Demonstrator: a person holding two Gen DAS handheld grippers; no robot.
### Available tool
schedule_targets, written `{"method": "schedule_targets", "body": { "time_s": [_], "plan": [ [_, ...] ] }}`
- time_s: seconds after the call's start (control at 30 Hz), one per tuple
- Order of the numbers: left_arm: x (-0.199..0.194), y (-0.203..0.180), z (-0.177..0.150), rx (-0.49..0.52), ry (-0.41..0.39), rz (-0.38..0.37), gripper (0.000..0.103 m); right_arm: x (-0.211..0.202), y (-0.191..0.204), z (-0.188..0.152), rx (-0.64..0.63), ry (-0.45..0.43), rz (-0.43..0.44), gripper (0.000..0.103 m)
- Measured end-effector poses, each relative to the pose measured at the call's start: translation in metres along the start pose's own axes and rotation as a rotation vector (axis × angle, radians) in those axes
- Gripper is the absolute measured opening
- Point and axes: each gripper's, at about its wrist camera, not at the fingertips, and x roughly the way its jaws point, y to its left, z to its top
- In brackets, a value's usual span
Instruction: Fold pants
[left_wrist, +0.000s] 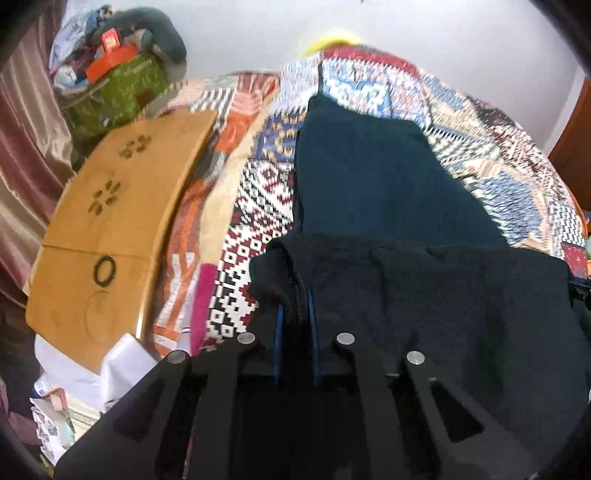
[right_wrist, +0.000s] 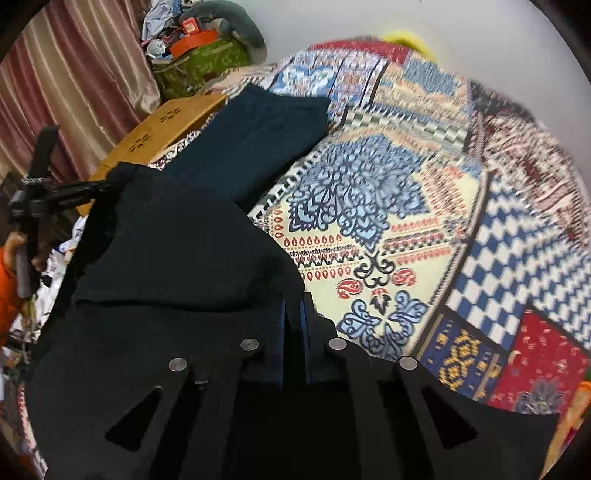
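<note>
Dark navy pants (left_wrist: 376, 177) lie lengthwise on a patterned bedspread (left_wrist: 258, 206), with the near end lifted. My left gripper (left_wrist: 294, 314) is shut on the left corner of that lifted end (left_wrist: 424, 288). My right gripper (right_wrist: 294, 314) is shut on the other corner of the pants (right_wrist: 177, 243). The far part of the pants (right_wrist: 258, 136) still rests flat on the bedspread (right_wrist: 388, 221). The left gripper also shows in the right wrist view (right_wrist: 99, 186), at the left edge of the held cloth.
A wooden board with cut-outs (left_wrist: 110, 206) lies on the bed's left side. A green bag with clutter (left_wrist: 122, 85) stands behind it by a pink curtain (right_wrist: 85, 74). Papers (left_wrist: 122, 365) lie at the near left. A white wall is beyond.
</note>
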Motion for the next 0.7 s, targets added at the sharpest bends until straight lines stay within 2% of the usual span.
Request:
{"method": "schedule_targets", "body": {
  "time_s": [0.13, 0.3, 0.5, 0.7],
  "plan": [
    [-0.040, -0.004, -0.003, 0.028, -0.050, -0.014, 0.010, -0.033, 0.008, -0.005, 0.005, -0.061, -0.020, 0.006],
    [-0.091, -0.009, -0.021, 0.046, -0.103, -0.044, 0.010, -0.078, 0.029, -0.014, -0.022, -0.128, -0.036, 0.006],
    [-0.143, -0.001, -0.061, 0.043, -0.151, -0.043, 0.010, -0.116, 0.063, -0.038, -0.067, -0.172, -0.032, 0.005],
    [-0.167, 0.019, -0.108, 0.001, -0.146, -0.013, 0.010, -0.138, 0.089, -0.077, -0.075, -0.189, 0.000, 0.005]
  ]
}}
